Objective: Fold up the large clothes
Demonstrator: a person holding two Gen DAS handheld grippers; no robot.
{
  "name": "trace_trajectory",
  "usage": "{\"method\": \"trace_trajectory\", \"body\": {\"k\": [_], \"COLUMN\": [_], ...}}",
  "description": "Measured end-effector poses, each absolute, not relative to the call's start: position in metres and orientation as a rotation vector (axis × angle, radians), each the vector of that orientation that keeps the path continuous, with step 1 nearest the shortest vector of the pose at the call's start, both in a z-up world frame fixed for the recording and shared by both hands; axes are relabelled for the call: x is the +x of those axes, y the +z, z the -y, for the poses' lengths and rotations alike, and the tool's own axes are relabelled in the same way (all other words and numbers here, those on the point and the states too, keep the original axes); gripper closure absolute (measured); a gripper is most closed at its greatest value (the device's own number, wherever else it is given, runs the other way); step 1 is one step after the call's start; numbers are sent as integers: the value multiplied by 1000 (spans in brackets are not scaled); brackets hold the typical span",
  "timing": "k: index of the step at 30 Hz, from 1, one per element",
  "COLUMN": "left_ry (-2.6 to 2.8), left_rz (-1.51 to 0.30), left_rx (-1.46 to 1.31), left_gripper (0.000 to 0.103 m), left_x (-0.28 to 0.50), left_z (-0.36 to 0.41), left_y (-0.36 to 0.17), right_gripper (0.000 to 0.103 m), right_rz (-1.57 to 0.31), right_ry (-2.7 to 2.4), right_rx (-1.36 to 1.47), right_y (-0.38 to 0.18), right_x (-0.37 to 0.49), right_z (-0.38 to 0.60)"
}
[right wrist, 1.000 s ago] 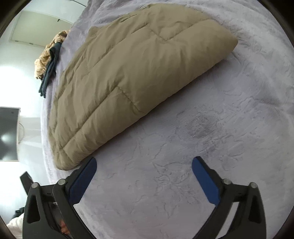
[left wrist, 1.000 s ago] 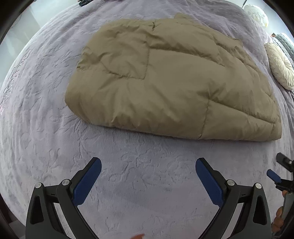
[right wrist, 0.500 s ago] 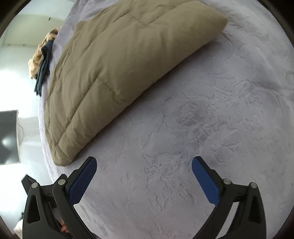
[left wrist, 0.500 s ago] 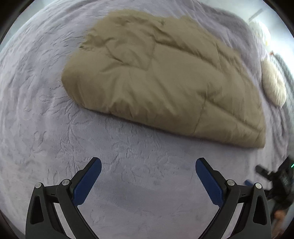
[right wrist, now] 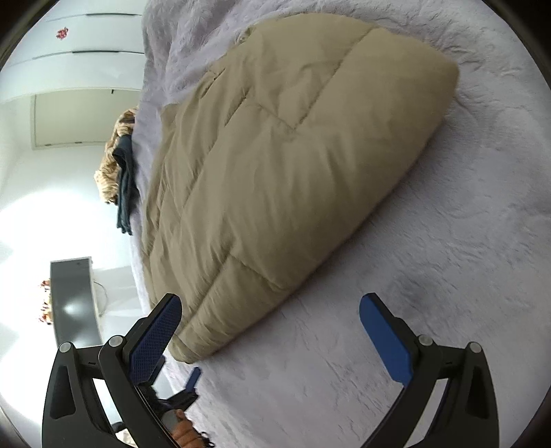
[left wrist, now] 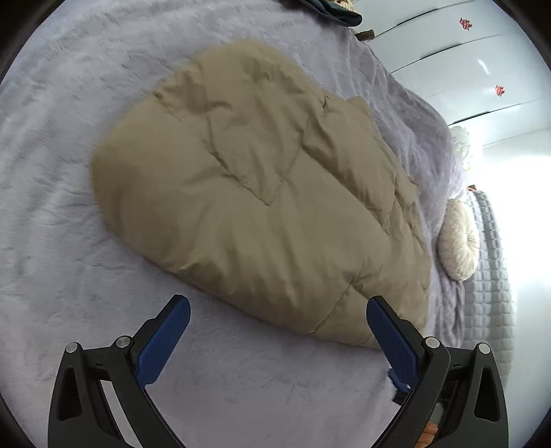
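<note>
left wrist view: coat [left wrist: 275,206] lay folded on bed [left wrist: 69,241]; left gripper [left wrist: 275,331] and right gripper [right wrist: 268,327] both wide, empty; maybe one fold left.

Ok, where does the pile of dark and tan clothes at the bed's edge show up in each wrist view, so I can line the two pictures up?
Left wrist: pile of clothes at the very top edge, right of centre, beyond the folded beige coat.
Right wrist: pile of clothes at mid-left, hanging off the edge of the lavender bedspread, left of the coat.
Shared landmark: the coat itself, lying on the bedspread ahead of both pairs of open fingers.
</note>
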State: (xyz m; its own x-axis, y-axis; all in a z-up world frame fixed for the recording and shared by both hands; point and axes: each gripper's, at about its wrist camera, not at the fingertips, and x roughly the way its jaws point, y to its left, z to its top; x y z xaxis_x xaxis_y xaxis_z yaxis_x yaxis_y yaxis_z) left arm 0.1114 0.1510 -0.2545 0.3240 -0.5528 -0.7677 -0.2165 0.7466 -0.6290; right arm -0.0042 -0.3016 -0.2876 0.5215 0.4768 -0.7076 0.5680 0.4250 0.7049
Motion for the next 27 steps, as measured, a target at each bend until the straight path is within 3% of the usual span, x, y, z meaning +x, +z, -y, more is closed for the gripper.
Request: {"method": "trace_trajectory", "body": {"k": [19,20,21,22,23,24,26,27], "left_ry": [-198,-188,-180,-199,-211,-222,-245,-252], "left_rz": [-1150,-1150,-1148,-1152,-1150,-1141,-1130,-1122], "left_rx": [-878,-874,-867,-873,-887,-895,-878,-865], "left_gripper": [1,12,37,46,56,65,72,74], "left_x": [186,187,188,190,189,189,188,187], "left_z": [-109,-109,-110,-110,-115,-117,-117,-117], "left_y": [-307,-306,-305,-305,-305,-302,-294,-289], "right_gripper": [0,2,5,20,44,48,65,68], "right_rz": [-934,-933,-936,-942,-959,-977,-949,-938], "right_ry": [112,107,94,76,47,15,19,29], "right_rx": [1473,1479,1488,1494,1497,1514,1560,1564], "right_y": [-348,-348,-348,-349,-351,-355,-357,-355], "right_x": [58,59,58,56,54,51,46,44], "right_z": [293,293,293,293,293,294,294,293]}}
